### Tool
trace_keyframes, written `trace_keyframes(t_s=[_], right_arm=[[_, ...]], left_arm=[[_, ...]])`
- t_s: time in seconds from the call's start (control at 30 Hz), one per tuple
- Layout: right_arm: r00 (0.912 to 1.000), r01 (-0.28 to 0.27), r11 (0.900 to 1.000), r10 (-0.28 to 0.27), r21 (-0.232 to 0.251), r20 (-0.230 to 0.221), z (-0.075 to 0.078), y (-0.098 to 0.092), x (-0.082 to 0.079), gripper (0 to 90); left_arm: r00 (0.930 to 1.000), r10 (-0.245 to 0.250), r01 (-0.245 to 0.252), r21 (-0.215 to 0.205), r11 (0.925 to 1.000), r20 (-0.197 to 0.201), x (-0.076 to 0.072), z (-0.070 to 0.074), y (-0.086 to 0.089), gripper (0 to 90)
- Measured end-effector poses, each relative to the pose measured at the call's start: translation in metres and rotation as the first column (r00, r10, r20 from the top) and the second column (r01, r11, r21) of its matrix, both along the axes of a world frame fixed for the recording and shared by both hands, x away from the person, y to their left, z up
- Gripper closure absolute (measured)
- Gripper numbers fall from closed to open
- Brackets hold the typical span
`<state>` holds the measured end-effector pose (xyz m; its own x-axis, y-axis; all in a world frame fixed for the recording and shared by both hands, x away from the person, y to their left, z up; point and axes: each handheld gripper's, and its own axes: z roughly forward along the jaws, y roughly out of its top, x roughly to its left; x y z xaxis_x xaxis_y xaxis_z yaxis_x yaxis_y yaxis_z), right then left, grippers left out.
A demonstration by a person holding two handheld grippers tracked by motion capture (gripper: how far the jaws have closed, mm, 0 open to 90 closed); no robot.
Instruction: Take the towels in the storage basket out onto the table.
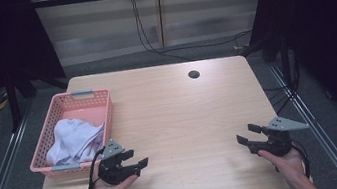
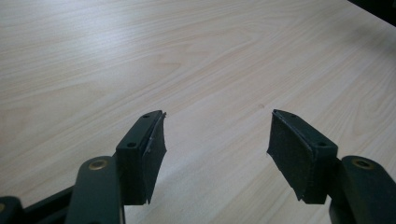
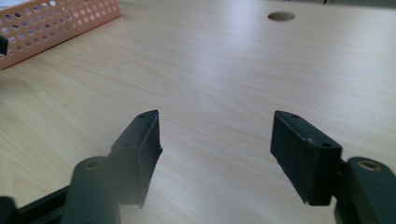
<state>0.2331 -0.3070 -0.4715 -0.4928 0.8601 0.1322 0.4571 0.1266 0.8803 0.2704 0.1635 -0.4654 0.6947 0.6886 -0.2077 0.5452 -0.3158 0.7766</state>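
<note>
While left hand-held gripper (image 1: 136,160) gapes empty, white cloth (image 1: 73,139) lies in basket (image 1: 64,101) just beside.

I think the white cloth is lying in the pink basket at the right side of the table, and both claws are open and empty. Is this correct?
Not quite: the pink basket with the white cloth stands at the table's left side, near the left claw, as the high view shows. Both claws, including the right claw, are indeed open and empty.
</note>
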Motion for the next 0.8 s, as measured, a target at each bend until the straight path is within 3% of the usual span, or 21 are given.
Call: trace_keyframes(t_s=[0.07, 0.17, 0.23, 0.27, 0.37, 0.43, 0.53, 0.63, 0.8], right_arm=[[0.9992, -0.013, 1.0, 0.013, -0.008, -0.039, 0.001, 0.0, -0.001, 32.7], [0.9984, 0.005, 1.0, -0.005, -0.002, -0.056, 0.001, -0.001, -0.003, 27.5], [0.9972, -0.021, 1.0, 0.02, -0.01, -0.072, 0.001, -0.001, -0.004, 26.7], [0.9967, -0.026, 1.0, 0.025, -0.012, -0.077, 0.0, -0.002, -0.004, 25.7], [0.9954, -0.048, 0.999, 0.047, -0.013, -0.083, 0.001, -0.001, -0.008, 24.8], [0.9942, -0.068, 0.997, 0.066, -0.021, -0.085, 0.003, 0.002, -0.011, 24.0], [0.9942, -0.075, 0.997, 0.073, -0.02, -0.078, 0.005, 0.005, -0.014, 22.4], [0.9945, -0.078, 0.997, 0.076, -0.027, -0.073, 0.005, 0.007, -0.014, 22.3], [0.9913, -0.1, 0.995, 0.096, -0.031, -0.09, 0.002, 0.011, -0.01, 22.6]], left_arm=[[1.0, -0.003, 0.003, -0.004, 1.0, 0.006, 0.001, 0.002, -0.001, 35.7], [1.0, 0.0, 0.0, -0.014, 0.9999, -0.001, 0.003, 0.002, 0.001, 35.1], [0.9999, 0.014, -0.014, -0.013, 0.9998, -0.004, 0.004, 0.004, 0.002, 34.3], [0.9997, 0.023, -0.023, -0.033, 0.9992, -0.002, 0.003, 0.006, 0.003, 34.1], [0.9991, 0.027, -0.026, -0.015, 0.9995, 0.033, -0.001, 0.016, 0.007, 32.8], [0.999, 0.021, -0.02, -0.027, 0.9994, 0.038, -0.002, 0.023, 0.013, 30.9], [0.9983, 0.022, -0.022, 0.002, 0.9998, 0.053, -0.002, 0.033, 0.026, 28.9], [0.997, 0.054, -0.053, -0.013, 0.9985, 0.055, -0.002, 0.043, 0.042, 26.9], [0.9954, 0.082, -0.084, 0.026, 0.9962, 0.049, 0.006, 0.058, 0.067, 25.6]])
